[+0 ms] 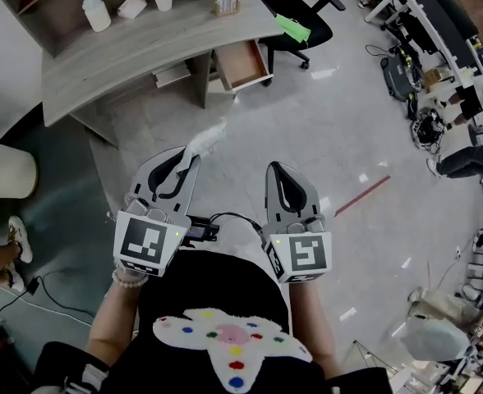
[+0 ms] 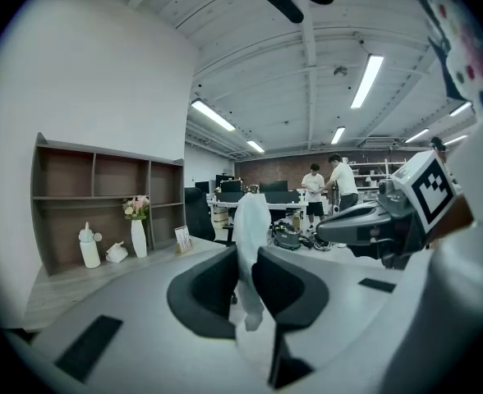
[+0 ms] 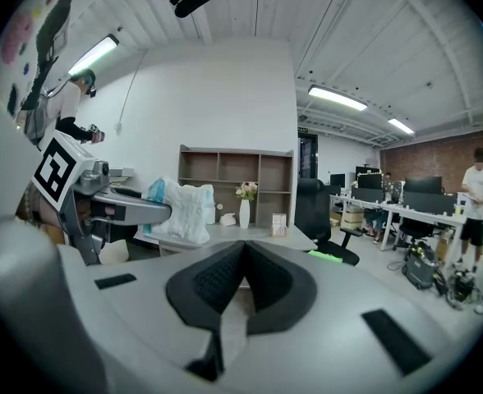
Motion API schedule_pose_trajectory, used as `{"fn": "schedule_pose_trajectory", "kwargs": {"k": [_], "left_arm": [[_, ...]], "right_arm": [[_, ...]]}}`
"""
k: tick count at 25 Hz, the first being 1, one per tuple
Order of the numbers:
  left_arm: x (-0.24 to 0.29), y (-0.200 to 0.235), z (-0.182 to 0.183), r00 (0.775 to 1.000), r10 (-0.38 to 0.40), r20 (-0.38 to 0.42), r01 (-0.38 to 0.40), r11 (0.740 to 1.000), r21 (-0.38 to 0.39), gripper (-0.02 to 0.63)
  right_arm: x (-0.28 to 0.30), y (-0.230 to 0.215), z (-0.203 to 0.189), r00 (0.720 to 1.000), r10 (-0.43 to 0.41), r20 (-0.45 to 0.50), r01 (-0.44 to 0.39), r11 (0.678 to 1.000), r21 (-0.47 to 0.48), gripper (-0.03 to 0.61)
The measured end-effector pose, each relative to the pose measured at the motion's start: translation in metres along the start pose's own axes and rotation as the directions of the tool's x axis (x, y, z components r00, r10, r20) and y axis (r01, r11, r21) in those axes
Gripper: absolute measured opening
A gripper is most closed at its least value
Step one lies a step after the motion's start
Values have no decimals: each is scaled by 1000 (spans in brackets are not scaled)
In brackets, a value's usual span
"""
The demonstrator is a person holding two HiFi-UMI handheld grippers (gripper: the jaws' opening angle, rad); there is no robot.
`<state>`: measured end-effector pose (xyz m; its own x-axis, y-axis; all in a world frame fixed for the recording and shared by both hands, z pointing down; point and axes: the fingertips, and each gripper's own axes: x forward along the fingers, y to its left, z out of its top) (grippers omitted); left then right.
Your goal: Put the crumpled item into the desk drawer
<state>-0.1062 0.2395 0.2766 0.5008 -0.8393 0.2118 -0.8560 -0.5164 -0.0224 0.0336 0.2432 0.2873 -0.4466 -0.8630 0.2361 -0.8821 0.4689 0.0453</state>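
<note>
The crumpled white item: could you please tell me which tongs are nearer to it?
Left. The left tongs are clamped on the crumpled white item, which sticks out past their tips. The right tongs, shut and empty, sit apart to its right.

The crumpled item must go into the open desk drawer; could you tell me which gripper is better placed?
Left: the left gripper pinches the crumpled item, while the right gripper is shut and empty; the drawer stands open.
</note>
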Motion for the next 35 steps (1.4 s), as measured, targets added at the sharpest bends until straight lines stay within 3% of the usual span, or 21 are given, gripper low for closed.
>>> {"fn": "schedule_pose_trajectory", "kwargs": {"k": [17, 29, 35], "left_arm": [[-4, -2, 7, 999, 33, 28, -32, 999, -12, 58], [42, 13, 19, 998, 47, 48, -47, 999, -8, 58], [76, 27, 16, 998, 62, 4, -62, 998, -9, 58]], "right_arm": [[4, 5, 8, 999, 42, 19, -42, 999, -26, 3], [48, -26, 5, 997, 72, 12, -72, 997, -18, 3], [82, -51, 12, 996, 90, 15, -89, 996, -21, 3]]}}
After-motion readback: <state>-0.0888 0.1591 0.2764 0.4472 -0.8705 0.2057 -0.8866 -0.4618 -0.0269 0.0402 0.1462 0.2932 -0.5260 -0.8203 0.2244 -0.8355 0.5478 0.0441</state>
